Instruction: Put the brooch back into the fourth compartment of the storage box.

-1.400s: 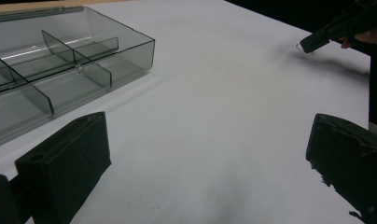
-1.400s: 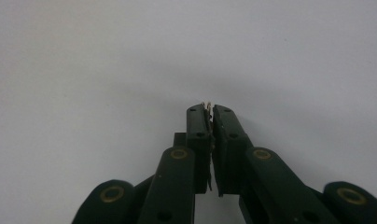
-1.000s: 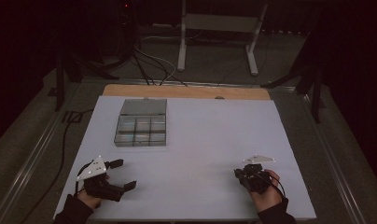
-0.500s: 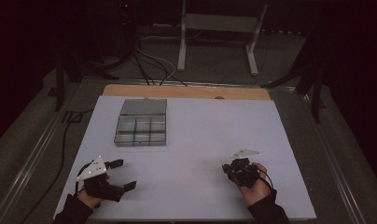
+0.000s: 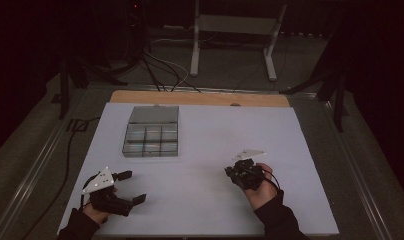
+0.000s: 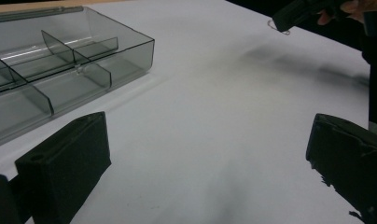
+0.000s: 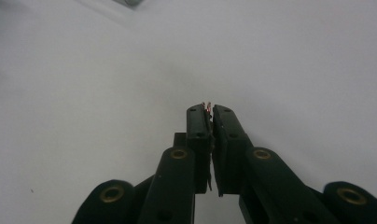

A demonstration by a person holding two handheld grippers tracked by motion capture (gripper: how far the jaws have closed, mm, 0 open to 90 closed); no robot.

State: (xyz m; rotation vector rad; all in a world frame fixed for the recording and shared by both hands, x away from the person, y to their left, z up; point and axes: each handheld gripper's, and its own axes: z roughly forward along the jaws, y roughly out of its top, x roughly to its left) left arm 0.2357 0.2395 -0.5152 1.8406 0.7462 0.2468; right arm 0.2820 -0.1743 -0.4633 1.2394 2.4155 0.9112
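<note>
A clear plastic compartment box [image 5: 151, 131] lies open on the white table sheet at the back left; its dividers [image 6: 60, 70] look bare in the left gripper view. My left gripper [image 5: 130, 187] rests near the front left corner, open wide, with nothing between its jaws [image 6: 205, 158]. My right gripper [image 5: 230, 173] is at the front right of centre, pointing left, and appears far off [image 6: 294, 14] in the left gripper view. Its jaws are pressed together [image 7: 208, 108] on a tiny reddish, metallic bit at the very tips, too small to identify.
The white sheet [image 5: 210, 150] covers a wooden table whose bare edge [image 5: 200, 98] runs along the back. Cables and a metal stand [image 5: 235, 30] sit on the dark floor beyond. A wide bare stretch of sheet lies between the two grippers.
My right gripper has moved left and away from the front edge, still shut. The left gripper and the box have stayed put.
</note>
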